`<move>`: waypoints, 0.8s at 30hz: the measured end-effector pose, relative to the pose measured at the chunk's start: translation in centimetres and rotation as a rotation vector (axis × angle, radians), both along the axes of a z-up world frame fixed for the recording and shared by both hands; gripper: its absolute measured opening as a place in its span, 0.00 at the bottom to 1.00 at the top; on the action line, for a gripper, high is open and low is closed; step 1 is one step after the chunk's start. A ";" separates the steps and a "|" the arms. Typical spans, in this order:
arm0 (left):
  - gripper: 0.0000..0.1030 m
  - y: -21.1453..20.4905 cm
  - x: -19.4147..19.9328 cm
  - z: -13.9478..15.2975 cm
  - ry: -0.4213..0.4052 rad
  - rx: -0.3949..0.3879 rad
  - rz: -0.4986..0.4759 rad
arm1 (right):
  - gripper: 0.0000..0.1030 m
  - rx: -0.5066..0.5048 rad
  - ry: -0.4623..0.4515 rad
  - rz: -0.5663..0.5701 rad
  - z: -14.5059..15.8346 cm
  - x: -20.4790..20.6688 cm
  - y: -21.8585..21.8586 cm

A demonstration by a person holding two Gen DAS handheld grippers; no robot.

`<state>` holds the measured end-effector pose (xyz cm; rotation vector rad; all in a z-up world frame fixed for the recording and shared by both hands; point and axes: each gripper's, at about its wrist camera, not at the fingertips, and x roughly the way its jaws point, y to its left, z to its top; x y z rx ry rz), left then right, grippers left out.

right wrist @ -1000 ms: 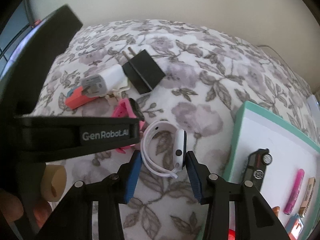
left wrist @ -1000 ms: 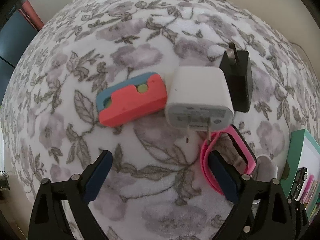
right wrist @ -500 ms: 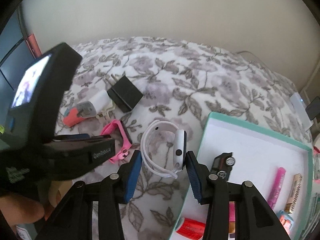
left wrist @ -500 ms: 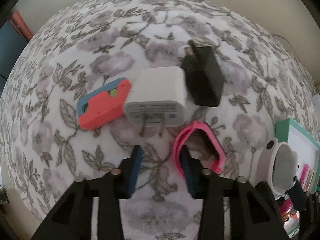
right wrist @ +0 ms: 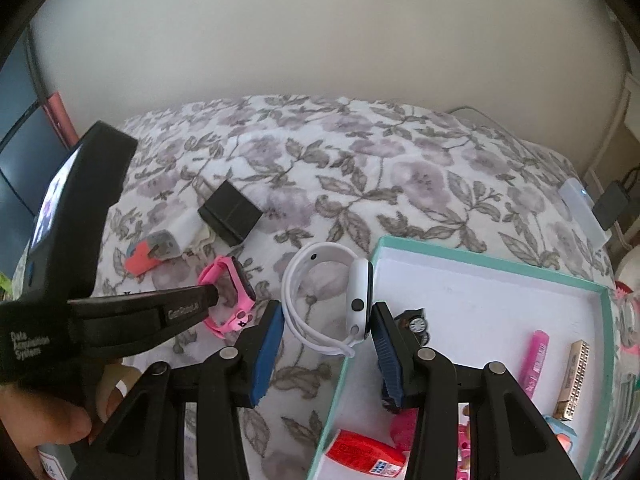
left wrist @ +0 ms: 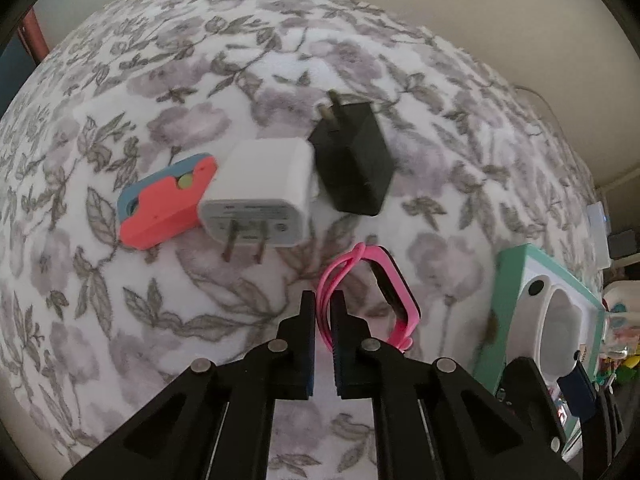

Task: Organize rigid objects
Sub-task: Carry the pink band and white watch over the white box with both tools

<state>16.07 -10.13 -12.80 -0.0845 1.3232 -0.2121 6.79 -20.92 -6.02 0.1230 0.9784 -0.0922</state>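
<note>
Left wrist view: left gripper [left wrist: 323, 310], wide open a second ago, has shut to a narrow gap pinching the pink silicone watch band [left wrist: 374, 292] beside the teal-rimmed white tray [right wrist: 480, 256]. Right gripper [right wrist: 326, 326], part-open, clamps the white smartwatch [right wrist: 332, 292], carried to the tray's edge; both appear ready for depositing.

A pink watch [left wrist: 394, 296] lies on its side on the floral bedspread [left wrist: 200, 80], its strap pinched by the left gripper [left wrist: 323, 308]. A white watch [right wrist: 352, 292] hangs in the right gripper [right wrist: 328, 332] over the teal box's [right wrist: 608, 320] left rim.
</note>
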 end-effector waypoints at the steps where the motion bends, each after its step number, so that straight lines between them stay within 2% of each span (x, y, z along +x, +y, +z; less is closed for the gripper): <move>1: 0.07 0.0 -0.1 0.4 -0.009 -0.005 -0.001 | 0.46 0.007 -0.007 -0.010 0.2 -0.1 -0.4; 4: 0.07 0.2 -0.2 1.9 -0.028 -0.045 0.007 | 0.46 0.024 -0.024 -0.054 1.0 -0.4 -1.8; 7: 0.07 0.1 -0.7 4.4 -0.093 -0.077 -0.002 | 0.46 0.029 -0.045 -0.107 1.8 -1.0 -3.5; 12: 0.07 -2.1 -2.6 8.1 -0.203 -0.111 -0.070 | 0.46 0.017 -0.056 -0.199 2.4 -2.3 -7.0; 15: 0.07 -4.4 -4.2 9.6 -0.251 -0.120 -0.154 | 0.46 -0.007 -0.051 -0.257 2.1 -3.2 -9.3; 20: 0.07 -9.1 -6.4 9.7 -0.265 -0.115 -0.285 | 0.46 -0.025 -0.022 -0.374 1.0 -5.3 -13.5; 24: 0.07 -11.3 -7.2 8.5 -0.220 -0.131 -0.325 | 0.46 0.035 0.025 -0.508 -0.5 -7.1 -17.2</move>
